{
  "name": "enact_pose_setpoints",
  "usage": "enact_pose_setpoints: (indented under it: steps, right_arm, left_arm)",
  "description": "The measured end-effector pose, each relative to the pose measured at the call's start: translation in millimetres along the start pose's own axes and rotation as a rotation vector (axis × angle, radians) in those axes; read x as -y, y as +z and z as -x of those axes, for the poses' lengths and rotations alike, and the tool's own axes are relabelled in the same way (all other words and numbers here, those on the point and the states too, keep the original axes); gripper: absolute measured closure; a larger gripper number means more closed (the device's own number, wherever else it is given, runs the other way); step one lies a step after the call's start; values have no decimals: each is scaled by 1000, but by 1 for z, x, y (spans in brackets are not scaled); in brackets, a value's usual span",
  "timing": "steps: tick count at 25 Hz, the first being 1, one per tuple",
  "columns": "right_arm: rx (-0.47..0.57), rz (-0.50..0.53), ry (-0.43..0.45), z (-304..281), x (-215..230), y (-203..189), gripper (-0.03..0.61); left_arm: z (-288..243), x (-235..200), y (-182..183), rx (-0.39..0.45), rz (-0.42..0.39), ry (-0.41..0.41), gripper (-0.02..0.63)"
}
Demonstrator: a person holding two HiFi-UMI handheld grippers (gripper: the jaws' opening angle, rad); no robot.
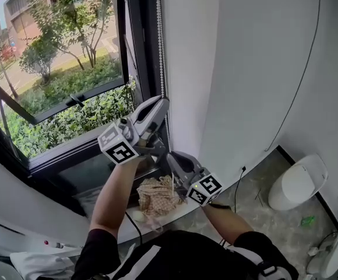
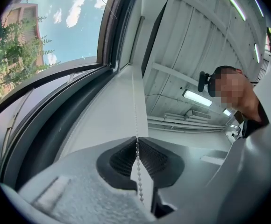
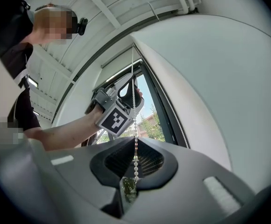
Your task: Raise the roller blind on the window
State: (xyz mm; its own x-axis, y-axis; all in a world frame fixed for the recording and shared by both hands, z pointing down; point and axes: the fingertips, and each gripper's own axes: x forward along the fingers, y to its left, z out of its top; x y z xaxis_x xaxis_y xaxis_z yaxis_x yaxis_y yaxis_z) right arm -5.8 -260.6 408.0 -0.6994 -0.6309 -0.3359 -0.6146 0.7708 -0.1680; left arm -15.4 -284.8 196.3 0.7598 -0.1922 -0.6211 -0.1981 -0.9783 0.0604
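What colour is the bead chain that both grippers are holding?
White bead chain, clearest in the right gripper view.

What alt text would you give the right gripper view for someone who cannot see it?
The right gripper is closed on a white bead chain that runs up beside a window. Higher up, the left gripper grips the same chain.

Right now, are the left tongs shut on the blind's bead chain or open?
Shut on it. In the left gripper view, the left tongs meet at the tips with the bead chain pinched between them.
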Motion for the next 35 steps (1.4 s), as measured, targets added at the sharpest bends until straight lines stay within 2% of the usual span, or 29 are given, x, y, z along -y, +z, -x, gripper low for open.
enact_pose_setpoints:
  steps: [5, 10, 14, 21, 23, 26, 32, 35]
  right_arm:
    - [-76, -21, -30, 10, 8, -36, 558]
    - [-156, -42, -51, 22, 14, -67, 558]
    - [-208, -32, -20, 27, 6, -76, 552]
    - [-229, -24, 3, 36, 7, -74, 544]
    - [-215, -16, 25, 41, 3, -65, 515]
    - [-145, -5, 30, 44, 1, -36, 495]
    - [101, 78, 53, 9, -13, 76, 495]
    - [183, 86, 77, -10, -21, 119, 497]
  left_arm:
    - [23, -7, -28, -31, 14, 45, 606]
    - [46, -8, -54, -27, 40, 87, 604]
    - [57, -11, -55, 9, 35, 100, 603]
    - [78, -14, -65, 7, -15, 123, 603]
    - [85, -14, -79, -12, -4, 138, 603]
    - [104, -18, -104, -16, 72, 176, 603]
    - [126, -11, -147, -23, 176, 211, 601]
    - [132, -7, -154, -15, 182, 230, 601]
